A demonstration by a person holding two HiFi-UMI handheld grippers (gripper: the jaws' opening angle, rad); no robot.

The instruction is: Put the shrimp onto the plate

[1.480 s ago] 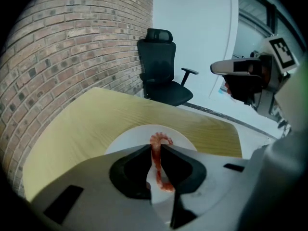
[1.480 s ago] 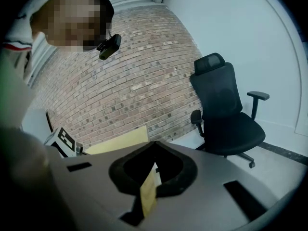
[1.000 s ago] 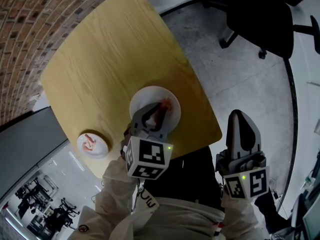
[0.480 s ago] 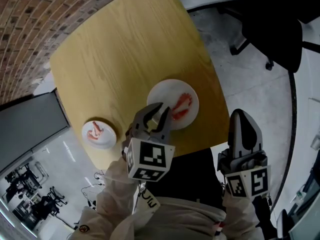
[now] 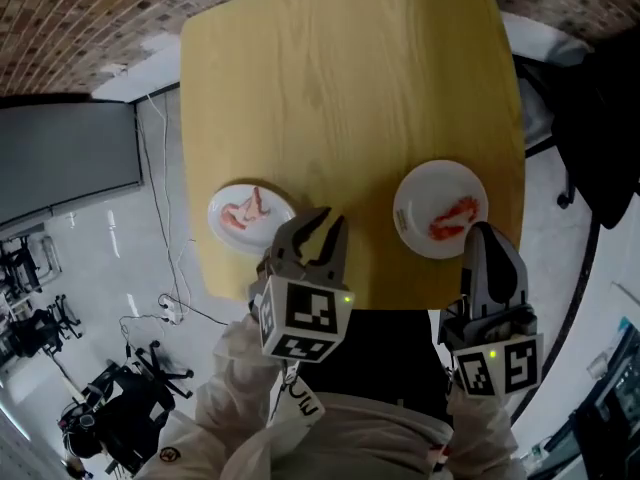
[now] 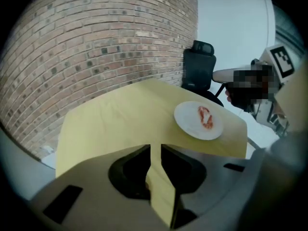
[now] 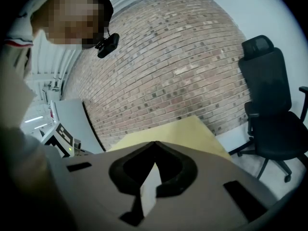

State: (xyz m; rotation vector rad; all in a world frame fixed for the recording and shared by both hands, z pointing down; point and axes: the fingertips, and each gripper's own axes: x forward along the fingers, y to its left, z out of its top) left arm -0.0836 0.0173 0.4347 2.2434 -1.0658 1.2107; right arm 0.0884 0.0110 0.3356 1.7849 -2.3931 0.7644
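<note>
Grey jaws nearest: my left gripper [image 5: 318, 230] stands slightly parted and empty, my right gripper [image 5: 488, 243] pinched together and empty. Beyond them, one wooden table [image 5: 340, 88] carries two plates. The left plate [image 5: 220, 223] holds one shrimp [image 5: 245, 208], and the right plate [image 5: 420, 200] holds another shrimp [image 5: 455, 216]. My jaw tips cut off both near rims.

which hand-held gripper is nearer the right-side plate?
Right. The right hand-held gripper sits at the plate's near-right rim; the left hand-held gripper is off to its left, nearer the other plate.
</note>
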